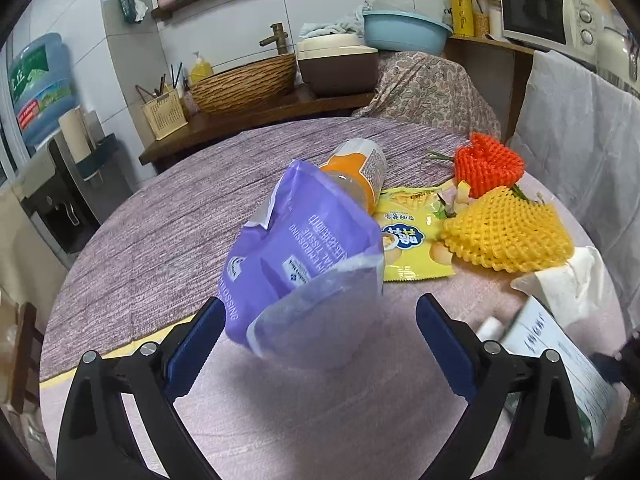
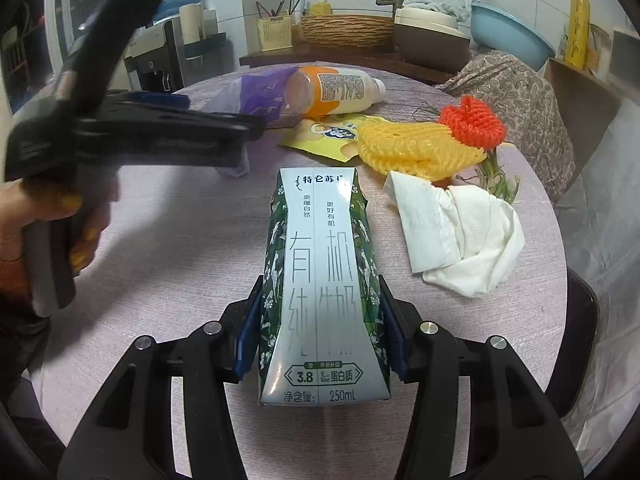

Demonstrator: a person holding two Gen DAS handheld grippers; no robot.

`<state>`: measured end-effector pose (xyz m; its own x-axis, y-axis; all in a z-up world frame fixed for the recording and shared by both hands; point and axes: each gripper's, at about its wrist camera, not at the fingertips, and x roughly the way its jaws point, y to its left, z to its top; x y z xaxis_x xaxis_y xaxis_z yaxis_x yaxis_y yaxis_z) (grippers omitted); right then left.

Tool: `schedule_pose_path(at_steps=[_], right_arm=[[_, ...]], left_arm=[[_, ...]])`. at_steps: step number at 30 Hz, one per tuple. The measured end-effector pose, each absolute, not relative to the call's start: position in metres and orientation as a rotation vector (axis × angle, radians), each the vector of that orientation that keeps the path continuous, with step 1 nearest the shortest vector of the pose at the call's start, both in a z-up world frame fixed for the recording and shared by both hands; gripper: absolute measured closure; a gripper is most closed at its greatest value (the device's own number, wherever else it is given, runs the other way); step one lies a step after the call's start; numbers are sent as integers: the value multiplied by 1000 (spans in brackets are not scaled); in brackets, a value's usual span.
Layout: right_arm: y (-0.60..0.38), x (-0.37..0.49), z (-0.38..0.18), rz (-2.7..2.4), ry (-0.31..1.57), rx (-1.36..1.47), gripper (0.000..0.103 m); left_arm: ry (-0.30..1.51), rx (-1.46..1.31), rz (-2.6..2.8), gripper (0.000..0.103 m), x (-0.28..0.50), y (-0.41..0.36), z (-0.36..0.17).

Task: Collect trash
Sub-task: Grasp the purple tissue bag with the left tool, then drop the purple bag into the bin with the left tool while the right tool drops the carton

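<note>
My right gripper (image 2: 320, 284) is shut on a green and white milk carton (image 2: 320, 280), its pads pressed on both sides just above the round table (image 2: 180, 272). My left gripper (image 1: 320, 320) is open, and the lower end of a purple plastic bag (image 1: 304, 260) lies between its fingers. An orange bottle (image 1: 356, 168) lies on its side behind the bag. Beside it are a yellow snack packet (image 1: 408, 240), a yellow foam net (image 1: 508, 232), a red foam net (image 1: 488, 164) and a crumpled white tissue (image 2: 460, 232).
A person's hand (image 2: 80, 232) holds the left gripper at the table's left. Behind the table a wooden counter (image 1: 248, 120) carries a woven basket (image 1: 244, 84) and a blue basin (image 1: 404, 32). A microwave (image 1: 548, 20) stands at the back right, a water dispenser (image 1: 48, 168) at the left.
</note>
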<state>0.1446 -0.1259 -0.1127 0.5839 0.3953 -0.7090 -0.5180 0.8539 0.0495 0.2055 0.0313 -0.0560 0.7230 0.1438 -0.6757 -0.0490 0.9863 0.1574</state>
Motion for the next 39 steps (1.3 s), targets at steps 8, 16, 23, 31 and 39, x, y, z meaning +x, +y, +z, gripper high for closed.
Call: schedule_pose_path(at_steps=[8,16,23,31,39], right_arm=[[-132,140,-117,533,786,-119,51],[-138,134,-119,547,775,-61,51],[-142,123,-113,602,739,5,51],[-141,97,-97,684,653,45,51],[-194,92,-87,572,593,163,51]], left_arm=[[800,69,94,58,205,41,-66],[772,-82,58,71,171,67,-60],[724,-127,45,71,138,75,-50],[680,-150,-18,72,118,67,-31],[661,-137,-234,72,119,12,-10]])
